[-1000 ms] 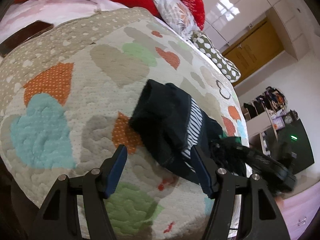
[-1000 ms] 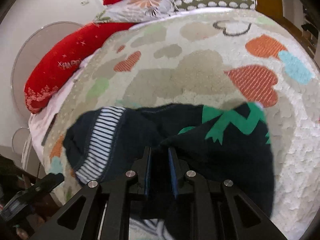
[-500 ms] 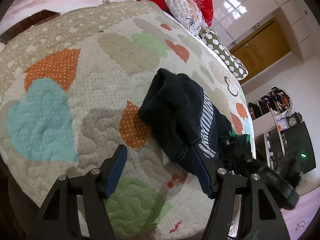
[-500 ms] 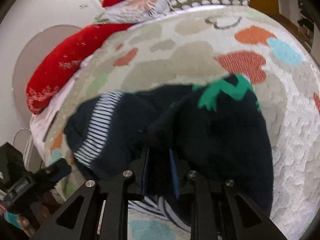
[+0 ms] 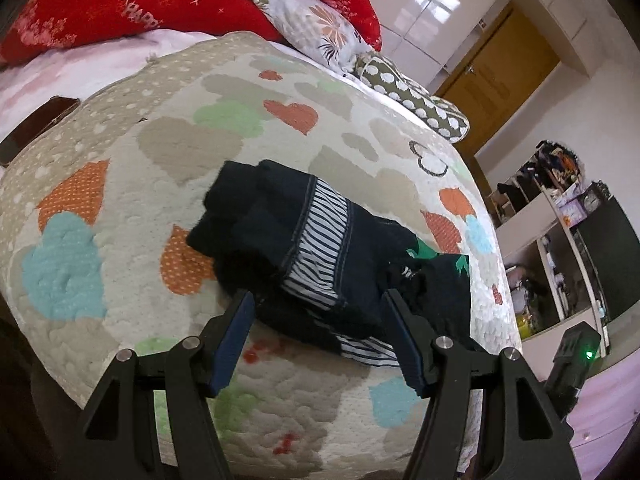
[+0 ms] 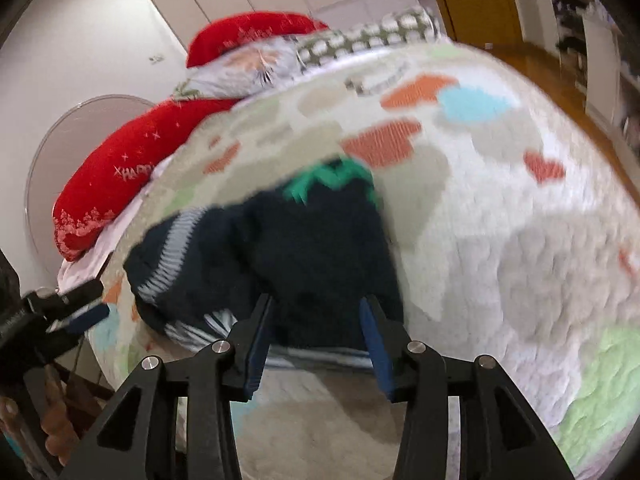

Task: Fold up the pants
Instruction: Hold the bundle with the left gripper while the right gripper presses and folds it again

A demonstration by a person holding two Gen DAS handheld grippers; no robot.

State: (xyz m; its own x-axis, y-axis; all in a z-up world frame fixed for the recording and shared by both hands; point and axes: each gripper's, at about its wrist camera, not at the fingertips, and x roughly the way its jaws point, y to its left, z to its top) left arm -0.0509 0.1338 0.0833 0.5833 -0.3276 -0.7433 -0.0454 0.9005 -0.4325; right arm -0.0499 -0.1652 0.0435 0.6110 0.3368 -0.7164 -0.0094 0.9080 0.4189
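Note:
The dark navy pants (image 5: pixel 320 240), with a striped lining and a green print, lie bunched in a folded heap on the heart-patterned quilt (image 5: pixel 120 280). My left gripper (image 5: pixel 320 324) hangs open just in front of the heap's near edge and touches nothing. In the blurred right wrist view, my right gripper (image 6: pixel 316 336) has its jaws opening. The near edge of the pants (image 6: pixel 312 248) sits between its blue fingers (image 6: pixel 376 344), and the pads do not press on it. The left gripper (image 6: pixel 68 312) shows at that view's left edge.
Red pillows (image 5: pixel 120 8), a floral one and a dotted one line the head of the bed. A dark flat object (image 5: pixel 36 128) lies at the quilt's left edge. Cluttered shelves (image 5: pixel 560 240) and a wooden door (image 5: pixel 500 80) stand beyond the bed.
My right gripper was shut on a fold of the pants and carried it across the heap. Its jaws have now parted and let go. The left gripper has shifted and stayed open.

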